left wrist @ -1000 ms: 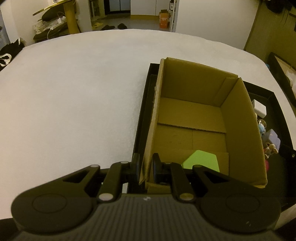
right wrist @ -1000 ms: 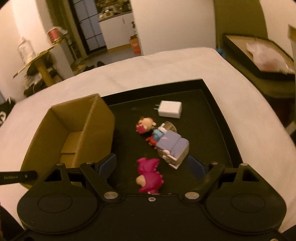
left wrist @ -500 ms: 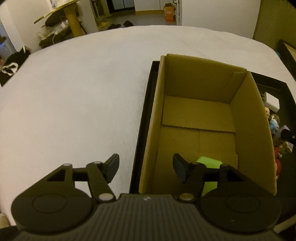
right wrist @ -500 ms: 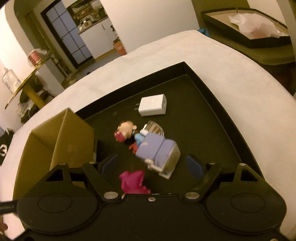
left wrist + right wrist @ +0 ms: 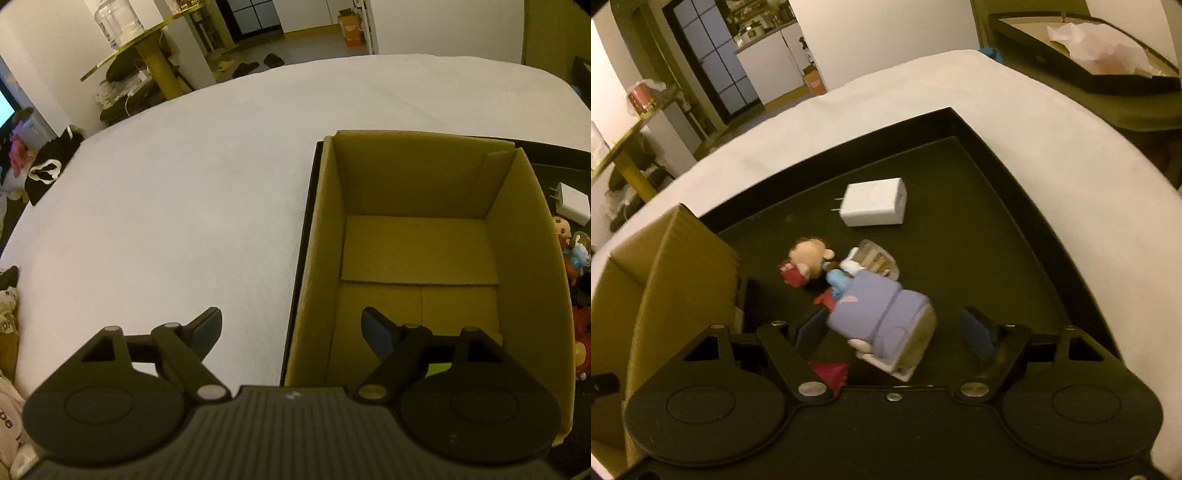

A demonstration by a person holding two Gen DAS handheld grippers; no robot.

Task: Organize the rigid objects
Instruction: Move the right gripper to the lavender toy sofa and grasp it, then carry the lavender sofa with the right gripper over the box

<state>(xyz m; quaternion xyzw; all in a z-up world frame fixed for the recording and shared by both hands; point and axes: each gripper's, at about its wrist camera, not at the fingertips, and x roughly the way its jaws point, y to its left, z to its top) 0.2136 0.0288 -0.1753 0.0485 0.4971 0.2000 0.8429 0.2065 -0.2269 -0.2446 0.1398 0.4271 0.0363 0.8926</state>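
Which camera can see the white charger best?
The right wrist view. There the whole charger lies in plain sight on the black tray, prongs pointing left, with nothing covering it. The left wrist view only catches it small at the right edge, behind the cardboard box wall.

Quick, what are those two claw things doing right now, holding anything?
Left gripper: open, holding nothing, straddling the cardboard box wall.
Right gripper: open, holding nothing, around the purple toy.
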